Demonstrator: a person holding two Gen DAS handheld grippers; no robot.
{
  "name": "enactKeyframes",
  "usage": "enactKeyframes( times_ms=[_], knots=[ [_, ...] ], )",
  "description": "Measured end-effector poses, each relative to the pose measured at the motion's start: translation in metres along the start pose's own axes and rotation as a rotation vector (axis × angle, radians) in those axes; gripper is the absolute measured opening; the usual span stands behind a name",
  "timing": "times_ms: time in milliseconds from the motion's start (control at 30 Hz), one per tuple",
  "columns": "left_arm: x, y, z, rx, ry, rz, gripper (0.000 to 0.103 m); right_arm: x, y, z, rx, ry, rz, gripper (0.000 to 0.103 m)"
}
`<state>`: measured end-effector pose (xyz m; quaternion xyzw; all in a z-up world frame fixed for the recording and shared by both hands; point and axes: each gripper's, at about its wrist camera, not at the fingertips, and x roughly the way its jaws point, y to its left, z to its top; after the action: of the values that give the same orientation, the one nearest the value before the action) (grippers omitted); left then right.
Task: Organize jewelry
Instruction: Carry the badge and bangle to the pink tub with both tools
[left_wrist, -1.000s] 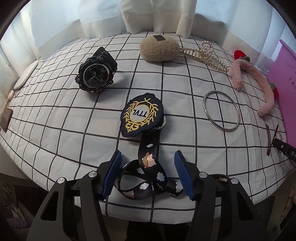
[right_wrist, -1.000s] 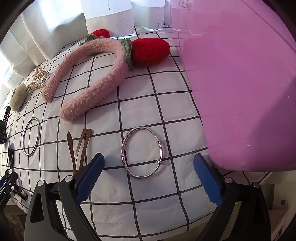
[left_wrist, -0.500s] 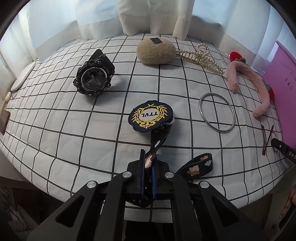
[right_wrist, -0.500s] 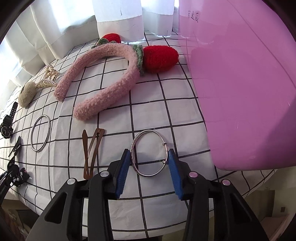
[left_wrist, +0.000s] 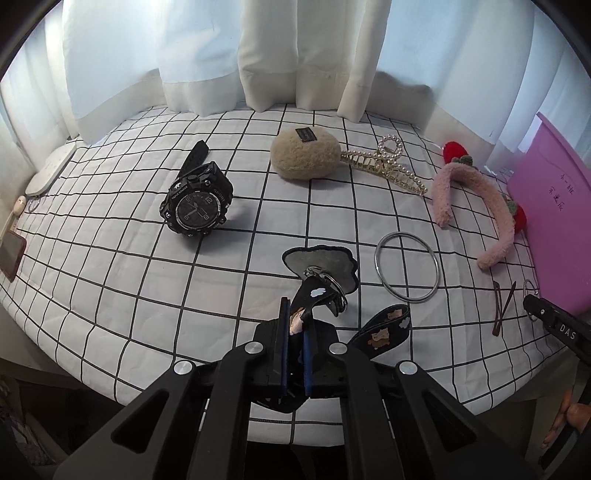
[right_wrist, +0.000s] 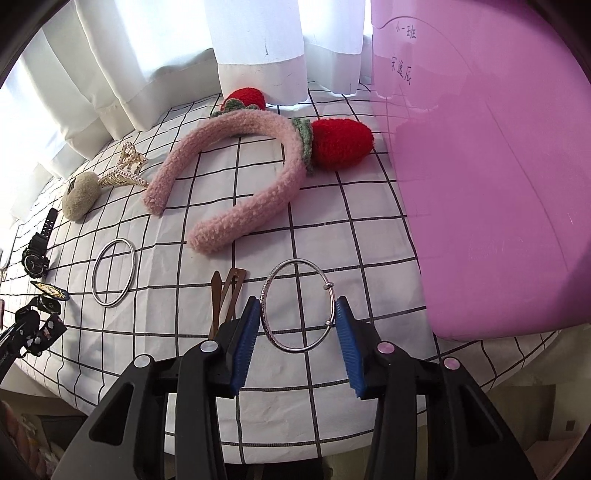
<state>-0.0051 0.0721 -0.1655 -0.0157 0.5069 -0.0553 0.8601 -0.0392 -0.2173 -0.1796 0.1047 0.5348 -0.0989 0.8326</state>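
my left claw (left_wrist: 294, 341) is pressed tight on the strap (left_wrist: 308, 301) of the keychain. the strap has little clouds and bears on it. the dark badge (left_wrist: 320, 264) hangs from a ring at the strap's end and tips up off the checked cloth (left_wrist: 110, 280), with its back side facing me.

my right claw (right_wrist: 297, 334) pinches the silver bracelet (right_wrist: 300, 304) from both sides. one blue pad touches its left edge and the other touches the side with the small beads. i think the bracelet is up off the cloth a bit, tipped, but it is hard to be sure.

the big pink box (right_wrist: 491, 192) is just beside my right claw. i think both things should go in there.

to do this step well, i should lift slow and keep my squeeze the same. the bracelet is thin and round, so it could spin or slip out if i tilt my claw. i should hold it steady over the box before i let go. the badge will swing on its ring, so i should lift the strap high to clear the plain ring (left_wrist: 407, 267) and the brown hair clip (right_wrist: 225, 295) next to it. the watch (left_wrist: 195, 208), the pearl clip (left_wrist: 388, 166) and the fuzzy pink headband (right_wrist: 236, 177) can wait on the cloth.
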Motion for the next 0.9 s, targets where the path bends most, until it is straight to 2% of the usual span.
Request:
enactKeyframes(
  times_ms=[367, 900],
  knots=[
    [-0.035, -0.015, 0.029, 0.043, -0.096, -0.038, 0.006, -0.030, 0.014, 0.014, -0.010, -0.063, 0.045, 0.041],
    [-0.067, -0.057, 0.064, 0.151, -0.178, -0.116, 0.006, -0.084, 0.018, 0.039, 0.016, -0.186, 0.096, 0.041]
  ],
)
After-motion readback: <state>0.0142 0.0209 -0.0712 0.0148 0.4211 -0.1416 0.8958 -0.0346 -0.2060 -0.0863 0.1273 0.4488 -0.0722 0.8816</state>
